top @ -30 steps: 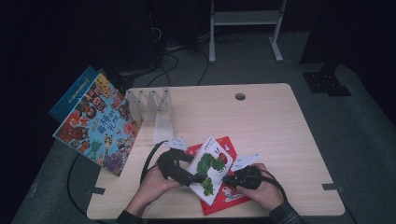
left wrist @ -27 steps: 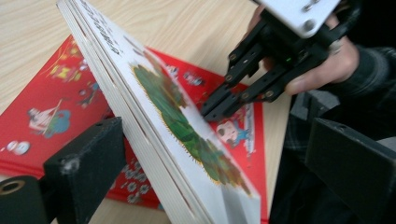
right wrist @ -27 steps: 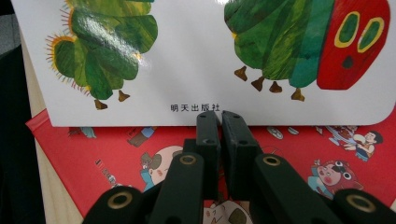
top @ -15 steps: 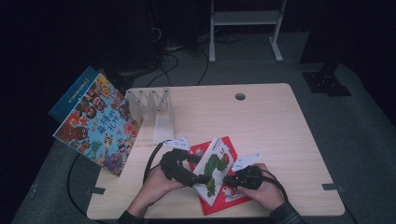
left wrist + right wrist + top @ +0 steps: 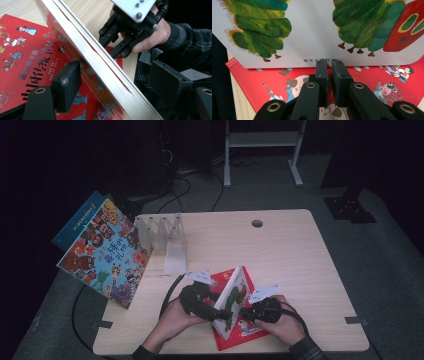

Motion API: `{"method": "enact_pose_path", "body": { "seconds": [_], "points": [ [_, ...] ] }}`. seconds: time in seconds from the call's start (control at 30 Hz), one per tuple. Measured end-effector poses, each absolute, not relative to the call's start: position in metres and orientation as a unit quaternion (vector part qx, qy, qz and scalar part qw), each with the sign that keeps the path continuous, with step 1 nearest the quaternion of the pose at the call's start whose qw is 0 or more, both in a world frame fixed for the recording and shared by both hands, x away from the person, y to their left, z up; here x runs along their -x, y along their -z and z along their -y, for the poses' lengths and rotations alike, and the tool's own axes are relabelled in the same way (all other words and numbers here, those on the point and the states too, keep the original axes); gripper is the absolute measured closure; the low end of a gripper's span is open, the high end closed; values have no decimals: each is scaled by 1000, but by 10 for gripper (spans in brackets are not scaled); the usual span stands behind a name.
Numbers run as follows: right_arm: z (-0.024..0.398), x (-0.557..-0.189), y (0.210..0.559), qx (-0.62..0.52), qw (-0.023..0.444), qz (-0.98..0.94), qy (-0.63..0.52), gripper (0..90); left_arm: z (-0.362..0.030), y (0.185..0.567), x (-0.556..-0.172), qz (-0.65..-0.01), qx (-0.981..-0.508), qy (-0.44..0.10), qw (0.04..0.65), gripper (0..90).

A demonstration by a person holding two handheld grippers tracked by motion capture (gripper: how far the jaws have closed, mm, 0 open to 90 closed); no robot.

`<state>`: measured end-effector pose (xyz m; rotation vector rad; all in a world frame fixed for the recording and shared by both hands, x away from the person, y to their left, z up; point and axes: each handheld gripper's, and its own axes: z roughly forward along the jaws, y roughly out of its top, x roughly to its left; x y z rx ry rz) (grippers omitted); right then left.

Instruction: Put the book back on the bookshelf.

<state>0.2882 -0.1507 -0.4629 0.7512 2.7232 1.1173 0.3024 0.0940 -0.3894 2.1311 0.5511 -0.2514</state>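
A white caterpillar picture book (image 5: pixel 234 292) stands tilted on its edge over a red picture book (image 5: pixel 246 330) lying flat near the table's front. My left gripper (image 5: pixel 222 312) straddles the tilted book's page edge (image 5: pixel 95 55). Its jaws have just been closing, the left pad (image 5: pixel 68 82) close to the cover and the right pad (image 5: pixel 170 85) still apart from it. My right gripper (image 5: pixel 330 62) is shut with nothing between its jaws, and its tips rest against the lower edge of the caterpillar cover (image 5: pixel 312 37), above the red book (image 5: pixel 387 75).
A large colourful picture book (image 5: pixel 102 255) leans off the table's left edge with a blue book (image 5: pixel 80 217) behind it. A clear plastic rack (image 5: pixel 162 237) stands at the back left. A cable hole (image 5: pixel 257 223) lies at the back of the table.
The caterpillar book has swung up from a shallow tilt to a steeper one. My left gripper has moved in around its edge. The right hand has stayed put.
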Motion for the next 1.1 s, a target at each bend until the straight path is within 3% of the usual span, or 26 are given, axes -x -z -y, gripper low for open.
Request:
{"method": "enact_pose_path", "body": {
  "seconds": [1.1],
  "points": [
    [140,-284,463,-236,45,-896,-373,827,-96,380,-321,-284,-899,70,326,675]
  ]
}}
